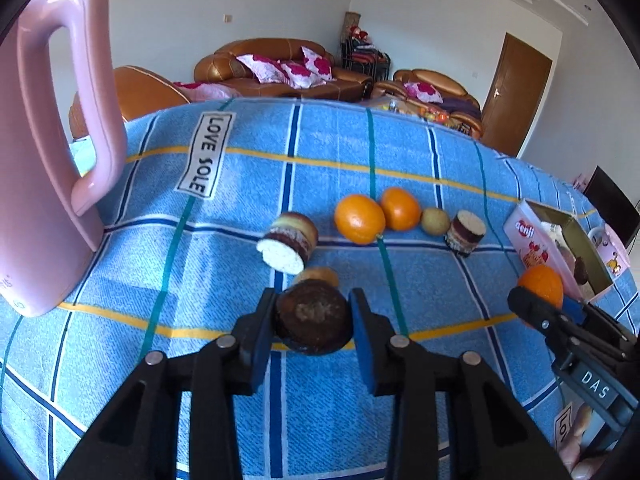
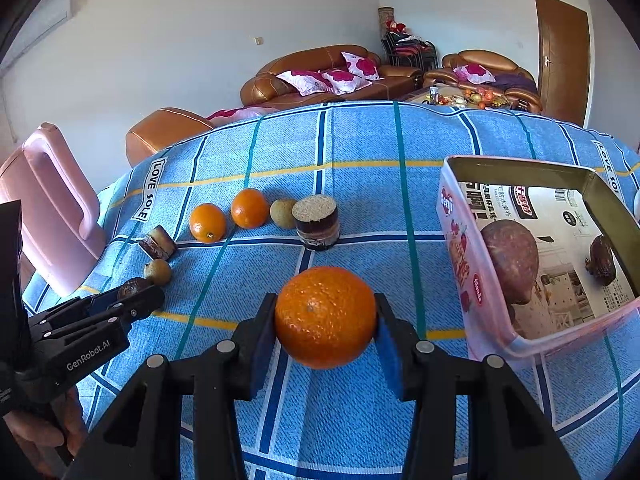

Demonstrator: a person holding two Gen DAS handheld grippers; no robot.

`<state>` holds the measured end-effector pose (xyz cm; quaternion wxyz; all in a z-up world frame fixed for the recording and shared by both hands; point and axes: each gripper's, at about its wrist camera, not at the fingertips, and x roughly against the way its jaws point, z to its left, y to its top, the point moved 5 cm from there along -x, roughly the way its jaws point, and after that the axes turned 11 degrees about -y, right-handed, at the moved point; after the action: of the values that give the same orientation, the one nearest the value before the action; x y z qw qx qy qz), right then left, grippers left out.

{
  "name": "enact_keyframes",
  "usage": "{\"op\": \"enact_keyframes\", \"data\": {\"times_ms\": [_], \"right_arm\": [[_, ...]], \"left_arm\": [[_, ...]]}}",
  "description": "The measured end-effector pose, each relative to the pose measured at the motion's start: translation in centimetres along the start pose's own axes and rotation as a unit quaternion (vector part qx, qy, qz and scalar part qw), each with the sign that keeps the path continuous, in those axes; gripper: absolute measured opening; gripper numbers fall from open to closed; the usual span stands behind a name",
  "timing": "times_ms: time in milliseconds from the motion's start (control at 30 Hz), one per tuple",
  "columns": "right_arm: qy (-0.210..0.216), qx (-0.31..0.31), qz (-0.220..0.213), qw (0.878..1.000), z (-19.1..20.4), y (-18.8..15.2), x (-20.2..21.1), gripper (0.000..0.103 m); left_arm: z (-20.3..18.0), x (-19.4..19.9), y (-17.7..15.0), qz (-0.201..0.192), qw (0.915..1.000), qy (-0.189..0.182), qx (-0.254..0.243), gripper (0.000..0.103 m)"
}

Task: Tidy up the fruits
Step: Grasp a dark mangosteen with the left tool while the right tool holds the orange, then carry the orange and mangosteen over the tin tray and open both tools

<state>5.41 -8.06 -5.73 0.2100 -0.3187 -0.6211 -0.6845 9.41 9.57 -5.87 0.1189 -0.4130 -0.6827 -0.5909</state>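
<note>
Right across the room's foreground spreads the blue checked cloth [image 2: 352,152], and everything else I place by it. At its left end stands a tall pink jug [image 1: 52,152]; at its right end sits an open pink tin [image 2: 532,248] with two dark brown fruits lying on the printed paper inside. Along the middle of the cloth runs a row: two oranges [image 2: 208,223] touching, a small greenish fruit [image 2: 283,213], then an upright layered cylinder [image 2: 318,222]. Nearer the jug, a second layered cylinder [image 1: 288,242] lies on its side. Just beside the tin, the right gripper [image 2: 326,318] clamps a large orange [image 2: 326,316] between its blue pads. The left gripper [image 1: 314,318] squeezes a dark brown fruit [image 1: 314,316], with a small tan fruit [image 1: 316,276] just behind.
</note>
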Motion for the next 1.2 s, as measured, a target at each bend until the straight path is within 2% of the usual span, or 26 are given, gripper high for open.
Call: {"op": "enact_keyframes", "data": {"times_ms": [133,267,767,967,1200], "right_arm": [[-0.006,0.012,-0.044,0.999,0.3,0.6,1.4,0.048],[-0.033,0.025,-0.081,0.996,0.0,1.2,2.4,0.048],[-0.072,0.045,-0.135,0.987,-2.1,2.1,4.2,0.048],[-0.076,0.045,-0.140,0.986,-3.5,2.2,4.4,0.048],[-0.076,0.038,-0.144,0.986,-5.6,2.5,4.5,0.048]], "left_arm": [[-0.5,2.4,1.2,-0.080,0.9968,-0.001,-0.003,0.038],[-0.8,3.1,1.4,-0.117,0.9925,0.031,-0.018,0.038],[-1.4,3.6,1.2,-0.150,0.9856,0.077,-0.006,0.038],[-3.4,3.4,0.7,-0.156,0.9848,0.076,-0.003,0.038],[-6.9,2.4,0.3,-0.155,0.9864,0.056,-0.004,0.038]]}}
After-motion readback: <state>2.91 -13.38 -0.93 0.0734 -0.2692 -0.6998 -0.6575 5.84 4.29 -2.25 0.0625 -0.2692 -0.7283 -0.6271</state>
